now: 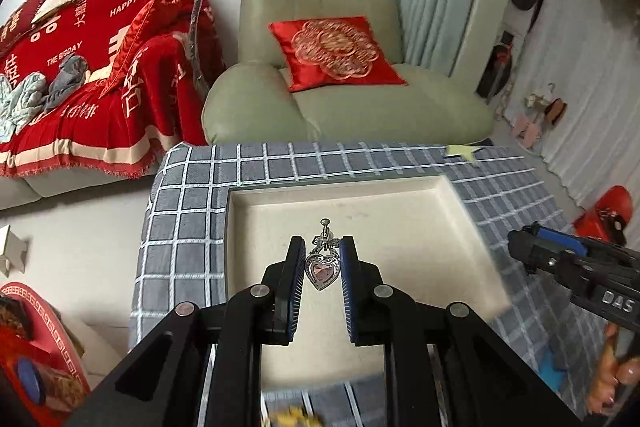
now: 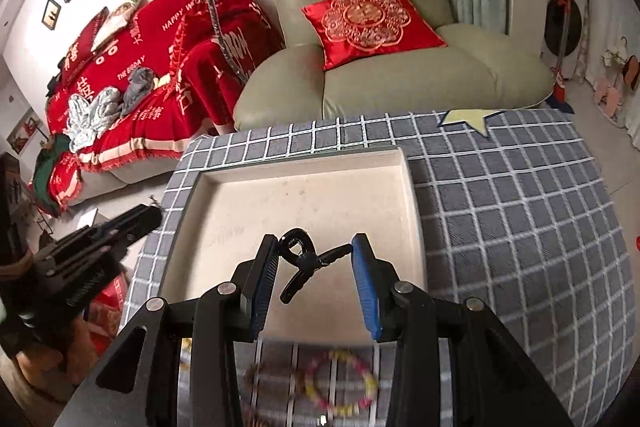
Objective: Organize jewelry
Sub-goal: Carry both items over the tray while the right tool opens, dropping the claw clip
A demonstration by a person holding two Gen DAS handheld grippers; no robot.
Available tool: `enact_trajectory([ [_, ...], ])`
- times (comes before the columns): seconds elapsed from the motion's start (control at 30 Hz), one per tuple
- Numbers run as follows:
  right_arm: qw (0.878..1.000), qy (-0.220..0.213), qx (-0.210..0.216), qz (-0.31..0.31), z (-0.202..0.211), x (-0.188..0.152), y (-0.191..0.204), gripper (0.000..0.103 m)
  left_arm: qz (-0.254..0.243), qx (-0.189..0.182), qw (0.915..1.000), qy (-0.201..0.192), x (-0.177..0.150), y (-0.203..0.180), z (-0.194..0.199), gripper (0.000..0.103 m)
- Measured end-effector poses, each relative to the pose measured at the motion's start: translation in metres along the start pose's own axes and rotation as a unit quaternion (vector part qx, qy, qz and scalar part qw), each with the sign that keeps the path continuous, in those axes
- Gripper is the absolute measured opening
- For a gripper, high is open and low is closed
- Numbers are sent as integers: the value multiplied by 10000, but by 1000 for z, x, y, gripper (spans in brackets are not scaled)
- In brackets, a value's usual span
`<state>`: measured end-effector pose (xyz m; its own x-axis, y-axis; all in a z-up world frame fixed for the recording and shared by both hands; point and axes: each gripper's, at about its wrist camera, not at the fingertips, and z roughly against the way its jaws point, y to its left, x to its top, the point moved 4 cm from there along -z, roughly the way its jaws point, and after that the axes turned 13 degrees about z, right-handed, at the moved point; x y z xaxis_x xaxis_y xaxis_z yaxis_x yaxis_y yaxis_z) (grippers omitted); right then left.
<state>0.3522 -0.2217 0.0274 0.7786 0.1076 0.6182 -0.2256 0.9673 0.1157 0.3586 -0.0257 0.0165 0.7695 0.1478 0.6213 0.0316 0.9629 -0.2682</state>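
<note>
My left gripper (image 1: 322, 247) is shut on a silver heart-shaped pendant earring (image 1: 322, 269) with a pink stone, held above the cream square tray (image 1: 460, 211). My right gripper (image 2: 316, 247) is shut on a black hair claw clip (image 2: 300, 263), held over the same tray (image 2: 408, 187). The right gripper shows at the right edge of the left wrist view (image 1: 560, 259); the left gripper shows at the left of the right wrist view (image 2: 100, 239). A beaded pink and yellow bracelet (image 2: 340, 383) lies blurred on the checked cloth below the tray.
The tray sits on a table covered with a grey checked cloth (image 2: 520, 207) bearing a yellow star patch (image 2: 468, 119). Behind stand a green armchair (image 1: 320, 67) with a red cushion and a sofa under a red blanket (image 1: 80, 87). Red boxes (image 1: 36, 347) are at the left.
</note>
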Motion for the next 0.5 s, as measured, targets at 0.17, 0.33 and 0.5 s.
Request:
enact_trajectory([
  [0.17,9997,242,-21,-9,-52,1,-6,41,-22,204,9995,222,-7,5,-51,34],
  [0.33,9985,532,-90,-30,-97,-9,-13,41,-45,357,9983,451,-19,9,-85,34],
  [0.5,9972,717,-197,-14,-120,-20,-19,41,-124,493,9971,567,-28,10,-102,34],
])
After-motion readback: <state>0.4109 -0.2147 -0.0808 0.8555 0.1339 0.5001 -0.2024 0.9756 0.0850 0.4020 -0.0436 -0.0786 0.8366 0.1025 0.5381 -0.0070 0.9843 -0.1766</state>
